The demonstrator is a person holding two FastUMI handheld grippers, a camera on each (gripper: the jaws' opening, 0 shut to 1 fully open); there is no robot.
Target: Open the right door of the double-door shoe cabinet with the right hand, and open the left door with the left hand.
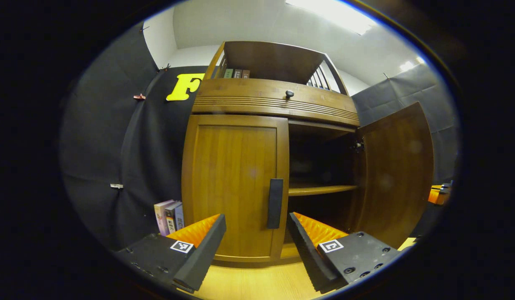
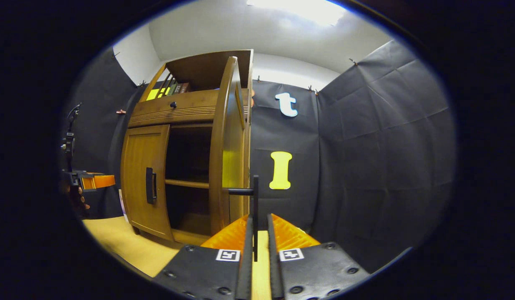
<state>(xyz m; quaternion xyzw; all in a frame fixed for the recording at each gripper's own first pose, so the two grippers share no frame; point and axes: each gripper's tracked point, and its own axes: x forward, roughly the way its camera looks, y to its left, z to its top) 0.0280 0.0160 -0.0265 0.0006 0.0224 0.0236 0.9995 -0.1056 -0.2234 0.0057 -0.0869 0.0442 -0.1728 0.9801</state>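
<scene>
Left gripper view. Shoe cabinet, wood, double-door, standing on a light wooden floor. Left door closed, its dark vertical handle at the inner edge. Right door swung wide; interior shelf exposed. Left tool: fingers spread apart, holding nothing, short of the left door, the handle lying just above the gap between them. Books stand beside the cabinet's left flank; a drawer knob sits above the doors. Right tool visible at the far edge, beyond the open door.

Right gripper view. Right door seen edge-on, open. Right tool: fingers drawn close together on either side of the right door's handle, a thin dark bar; they seem clamped on it, though actual contact is hard to confirm at this angle. Left door closed, its handle untouched. Left tool hovers well short of it.

Step in hand, as judged: left door remains. Advance the left tool straight so the handle sits between both fingers, close squarely on it, then pull along the hinge's arc rather than straight back.
</scene>
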